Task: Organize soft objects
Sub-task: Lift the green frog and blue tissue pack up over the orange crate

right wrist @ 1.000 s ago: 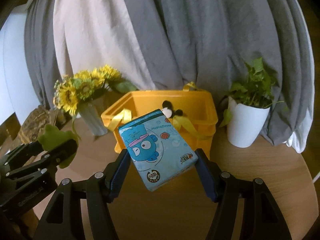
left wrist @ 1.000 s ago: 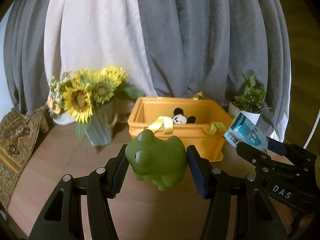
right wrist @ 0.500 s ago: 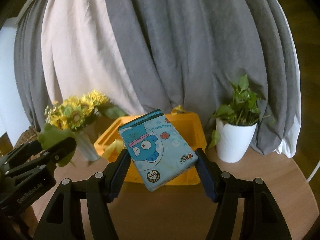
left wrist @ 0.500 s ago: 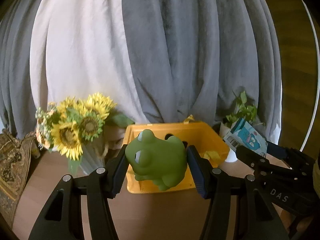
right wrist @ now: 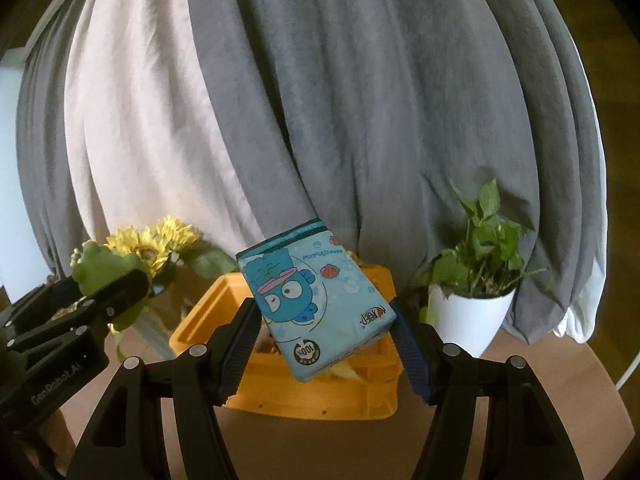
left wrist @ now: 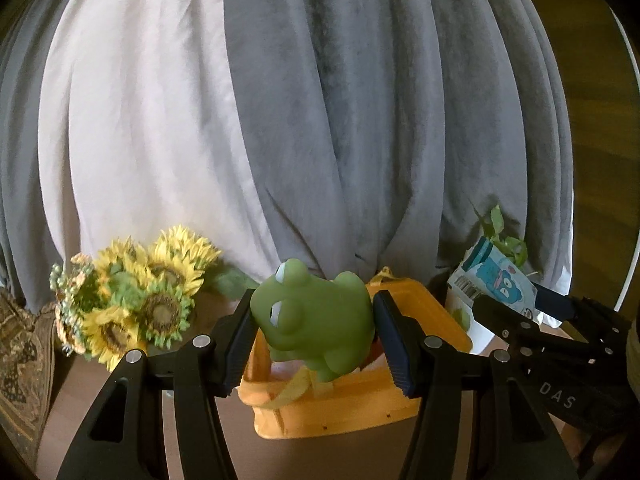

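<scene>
Lifted higher than a second ago, both loads now well above the wooden table (right wrist: 540,400), with the yellow basket (left wrist: 424,316) sunk lower in each view and nearer. Left gripper (left wrist: 312,332) clamped on the green frog toy (left wrist: 316,316), pads pressing its flanks; right gripper (right wrist: 324,332) clamped on the blue tissue pack (right wrist: 316,300), held tilted by its lower end. Likely risks: pack pivoting out of so low a grip, or squashy frog squirting free if squeezed harder; also the two tools, near each other, colliding over the one basket, or snagging its yellow handle straps (left wrist: 294,384). Inside the basket, little visible: contents hidden behind frog and pack. Sunflowers (left wrist: 132,300) left, potted plant (right wrist: 476,280) right, close enough to knock
</scene>
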Motion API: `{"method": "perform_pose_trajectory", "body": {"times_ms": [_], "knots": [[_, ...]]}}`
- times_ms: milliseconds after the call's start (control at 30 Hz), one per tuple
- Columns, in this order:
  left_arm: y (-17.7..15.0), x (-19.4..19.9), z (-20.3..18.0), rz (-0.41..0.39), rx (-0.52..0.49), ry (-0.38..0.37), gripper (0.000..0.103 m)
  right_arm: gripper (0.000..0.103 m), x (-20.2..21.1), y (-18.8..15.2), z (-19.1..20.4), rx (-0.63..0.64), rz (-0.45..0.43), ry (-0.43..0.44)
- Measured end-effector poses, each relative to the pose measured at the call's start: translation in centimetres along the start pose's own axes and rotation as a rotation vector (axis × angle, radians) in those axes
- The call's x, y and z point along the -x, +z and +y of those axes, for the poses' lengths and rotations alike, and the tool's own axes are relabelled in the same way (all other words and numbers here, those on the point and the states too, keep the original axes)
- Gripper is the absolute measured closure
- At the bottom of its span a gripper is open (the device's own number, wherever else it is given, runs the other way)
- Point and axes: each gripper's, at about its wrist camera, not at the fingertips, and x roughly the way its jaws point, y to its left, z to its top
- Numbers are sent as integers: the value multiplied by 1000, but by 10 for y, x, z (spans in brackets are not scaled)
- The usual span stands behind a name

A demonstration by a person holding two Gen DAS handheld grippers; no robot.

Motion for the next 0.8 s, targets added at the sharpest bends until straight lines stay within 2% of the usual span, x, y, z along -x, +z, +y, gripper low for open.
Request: {"method": "perform_pose_trajectory", "body": {"times_ms": [400,433,800], "knots": [[8,-55,9,32,-12,1,46,37,-51,13,-7,2,44,-20],[8,-60,10,38,-13,2,46,37,-57,13,-8,15,34,14],[-5,-123,17,133,-17,1,46,37,-116,10,-8,22,115,-9]]}}
